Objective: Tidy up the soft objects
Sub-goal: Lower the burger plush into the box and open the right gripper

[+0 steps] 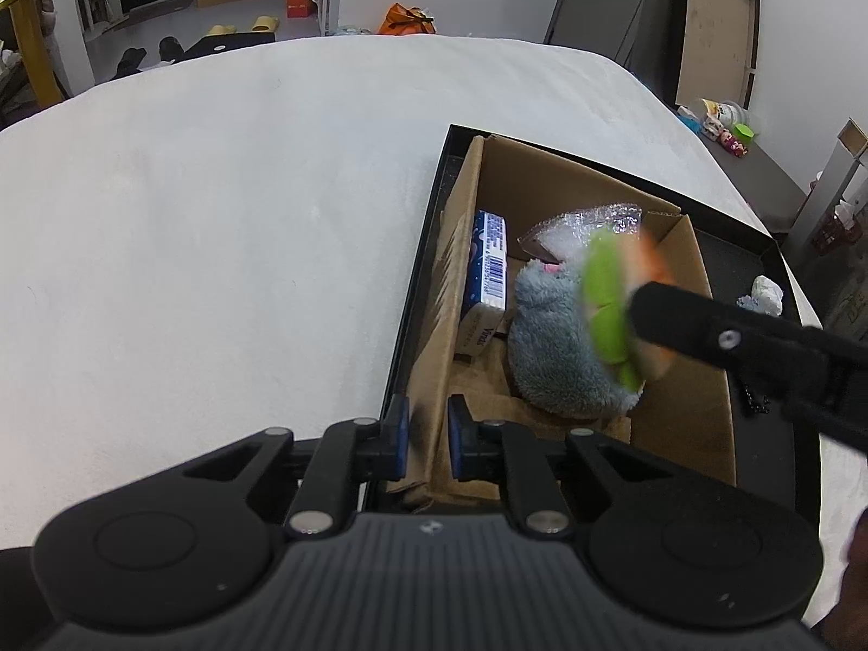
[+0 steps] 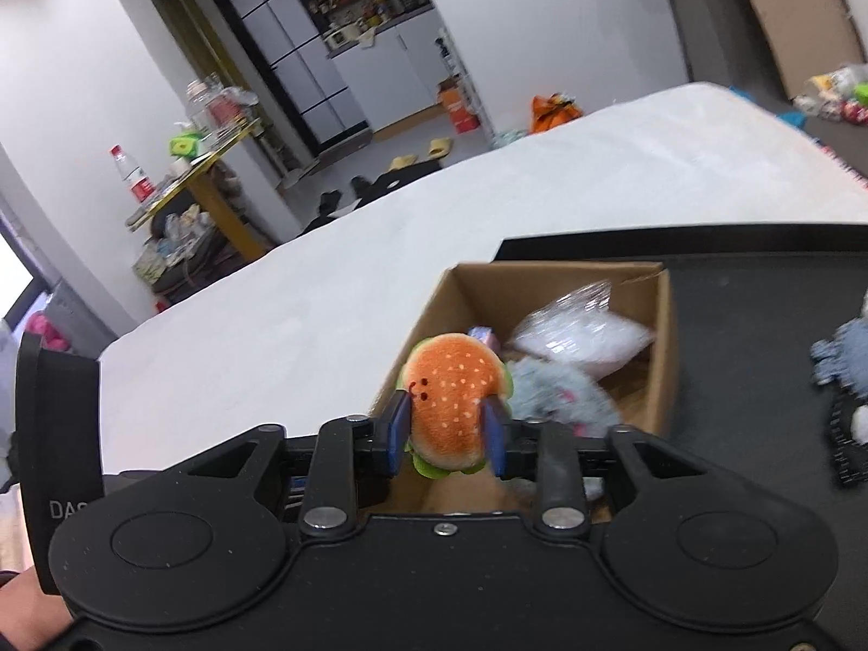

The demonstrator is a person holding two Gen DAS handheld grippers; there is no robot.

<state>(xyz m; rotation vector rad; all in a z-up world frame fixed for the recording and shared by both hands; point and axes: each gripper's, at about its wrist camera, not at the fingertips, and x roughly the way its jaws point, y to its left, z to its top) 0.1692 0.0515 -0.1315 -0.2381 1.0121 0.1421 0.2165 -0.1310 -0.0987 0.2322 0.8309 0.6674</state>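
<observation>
one burger plush [image 2: 453,399] sits between right tool [image 2: 446,426] pads.

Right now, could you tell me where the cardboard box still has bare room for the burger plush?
Bare floor shows along the cardboard box's right wall, beside the grey plush. The left side is crowded: tissue pack, bubble-wrap bag.

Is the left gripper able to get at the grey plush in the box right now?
Probably not. The left gripper is shut on the cardboard box wall, and the right gripper holds the burger plush over the grey plush.
</observation>
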